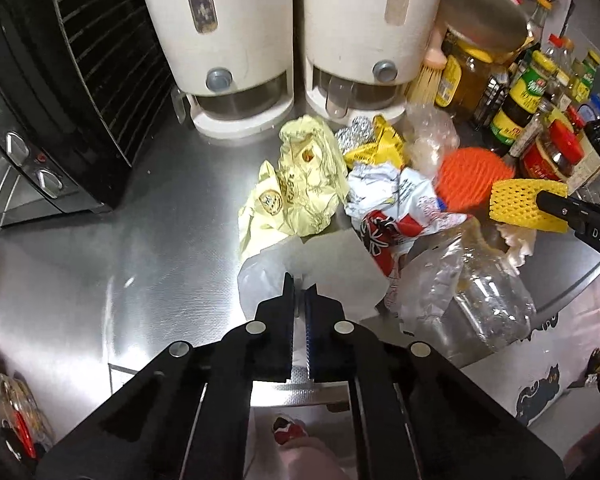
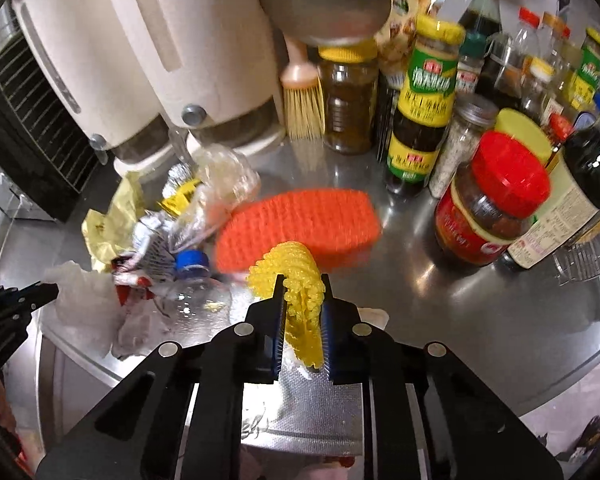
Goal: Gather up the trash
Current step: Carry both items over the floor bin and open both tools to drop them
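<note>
A trash pile lies on the steel counter [image 1: 100,280]. My left gripper [image 1: 300,290] is shut on the edge of a white plastic bag [image 1: 332,268] at the pile's near side. My right gripper [image 2: 302,286] is shut on a yellow foam net [image 2: 300,280], which also shows in the left wrist view [image 1: 524,204], held above the counter. An orange foam net [image 2: 300,228] lies just beyond it. A crushed clear bottle [image 1: 484,304] with a blue cap [image 2: 192,262], a pale yellow bag [image 1: 300,184] and crumpled wrappers [image 1: 396,196] make up the pile.
Two white dispensers [image 1: 228,40] stand at the back. A black oven [image 1: 60,100] stands at the left. Jars and sauce bottles [image 2: 496,200] crowd the right, with a brush [image 2: 302,100] among them. The counter edge runs near my grippers.
</note>
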